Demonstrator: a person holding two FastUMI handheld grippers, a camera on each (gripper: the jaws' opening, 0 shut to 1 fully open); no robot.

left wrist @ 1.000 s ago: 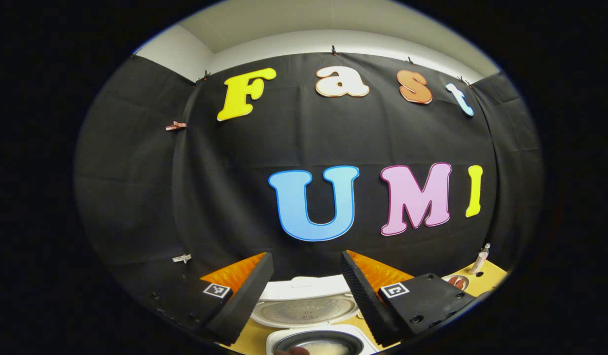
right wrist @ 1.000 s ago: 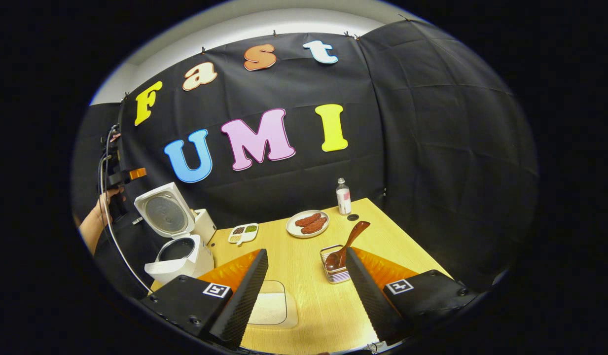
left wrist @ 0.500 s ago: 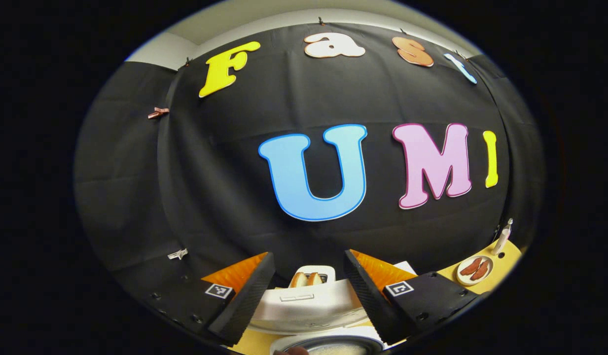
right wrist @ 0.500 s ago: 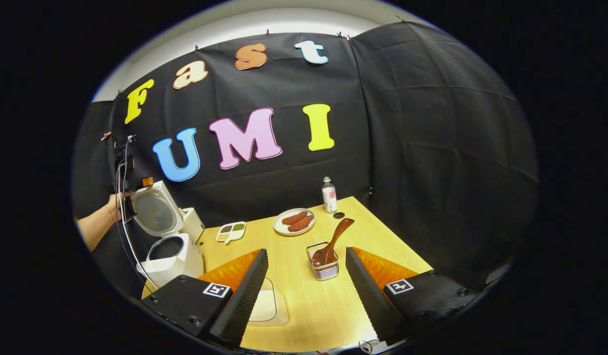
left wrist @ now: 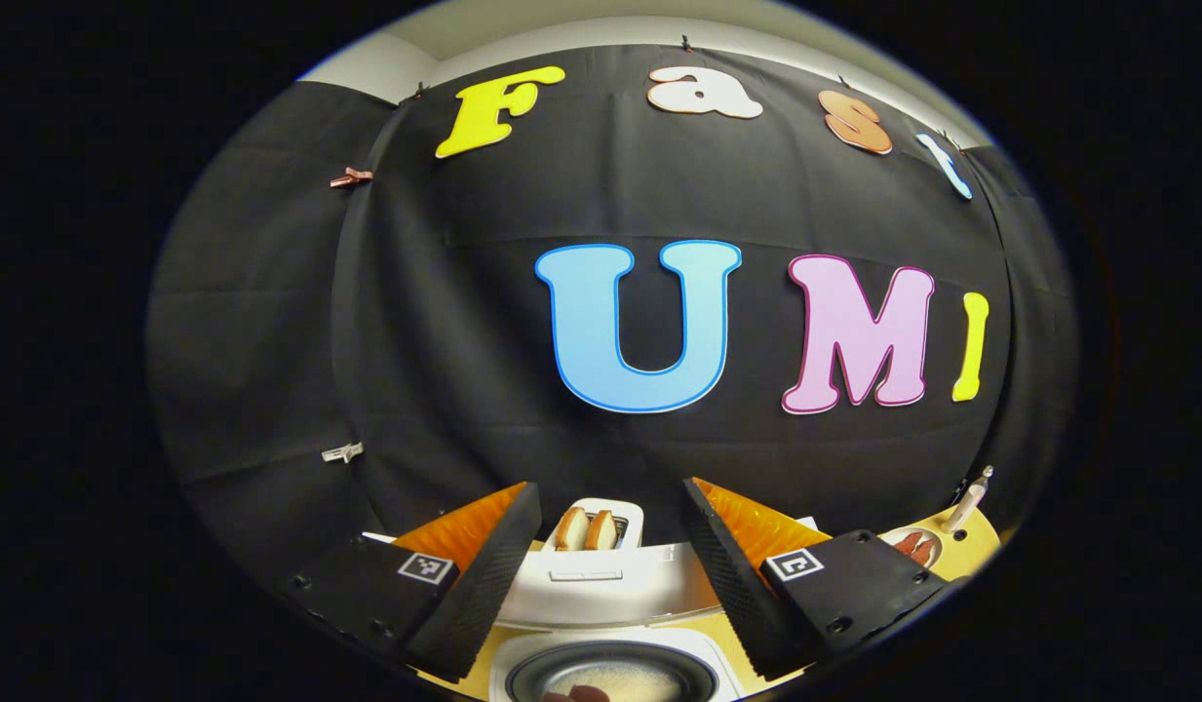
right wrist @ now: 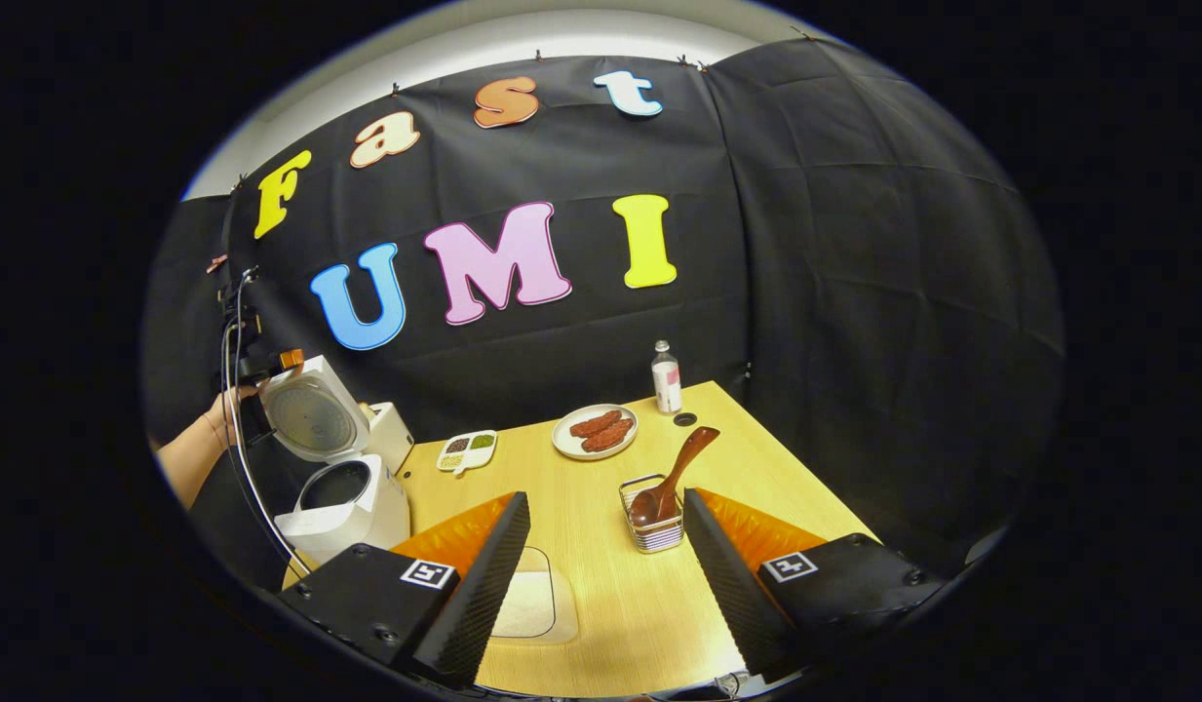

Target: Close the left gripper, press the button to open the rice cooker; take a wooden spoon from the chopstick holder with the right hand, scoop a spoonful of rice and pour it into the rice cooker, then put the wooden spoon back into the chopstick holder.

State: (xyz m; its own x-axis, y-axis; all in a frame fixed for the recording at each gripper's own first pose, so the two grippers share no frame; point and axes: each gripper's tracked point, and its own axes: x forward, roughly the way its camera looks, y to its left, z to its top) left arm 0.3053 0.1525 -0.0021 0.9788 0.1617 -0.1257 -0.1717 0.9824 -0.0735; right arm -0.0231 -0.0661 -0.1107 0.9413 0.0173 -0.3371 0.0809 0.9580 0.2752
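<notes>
The white rice cooker (right wrist: 342,502) stands at the table's left end with its lid (right wrist: 313,419) raised. My left gripper (right wrist: 261,366), held by a hand (right wrist: 206,439), hovers at the lid's upper edge. In the left gripper view that gripper (left wrist: 610,487) is open above the lid's outer shell (left wrist: 601,590), and the inner pot (left wrist: 610,673) below shows something pale inside. The wooden spoon (right wrist: 674,478) leans in the wire chopstick holder (right wrist: 656,531). My right gripper (right wrist: 605,499) is open and empty over a clear tray of rice (right wrist: 527,604), short of the holder.
A toaster (left wrist: 591,526) with bread slices stands behind the cooker. On the wooden table (right wrist: 756,468) are a plate of sausages (right wrist: 596,431), a small bottle (right wrist: 666,376) and a divided dish of beans (right wrist: 467,450). Black cloth walls close in behind and to the right.
My left gripper has risen and moved forward over the raised lid, so the lid's outer shell and the toaster show instead of its inner face. The right gripper barely shifted; the spoon stayed put.
</notes>
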